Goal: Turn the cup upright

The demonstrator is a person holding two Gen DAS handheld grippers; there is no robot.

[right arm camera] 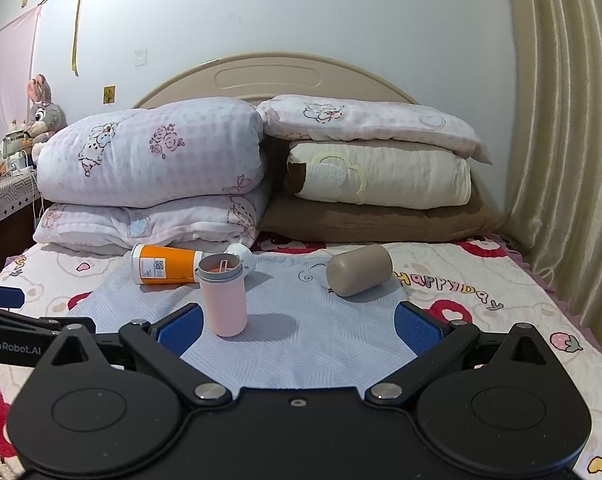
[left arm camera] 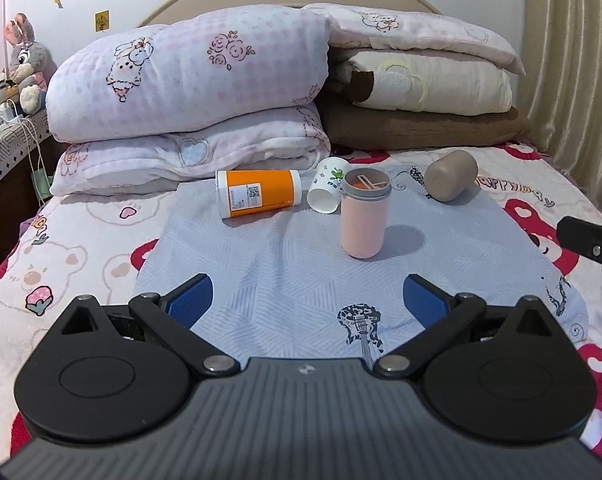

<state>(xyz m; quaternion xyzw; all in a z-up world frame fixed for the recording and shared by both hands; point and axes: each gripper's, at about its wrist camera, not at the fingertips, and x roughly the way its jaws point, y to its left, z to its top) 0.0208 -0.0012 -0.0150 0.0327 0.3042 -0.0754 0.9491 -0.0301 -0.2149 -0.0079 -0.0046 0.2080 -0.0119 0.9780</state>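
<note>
A pink cup (left arm camera: 363,216) with a grey rim stands upright on the pale blue cloth (left arm camera: 285,280); it also shows in the right wrist view (right arm camera: 224,295). An orange cup (left arm camera: 259,193) (right arm camera: 166,266), a white paper cup (left arm camera: 327,186) (right arm camera: 243,258) and a brown cup (left arm camera: 451,175) (right arm camera: 359,270) lie on their sides behind it. My left gripper (left arm camera: 307,300) is open and empty, in front of the pink cup. My right gripper (right arm camera: 299,326) is open and empty, just right of the pink cup.
Folded quilts (left arm camera: 189,92) and pillows (left arm camera: 421,84) are stacked at the headboard behind the cups. A curtain (right arm camera: 561,120) hangs at the right. A nightstand with a plush rabbit (left arm camera: 25,64) stands at the left. Part of the right gripper (left arm camera: 593,248) shows at the left view's right edge.
</note>
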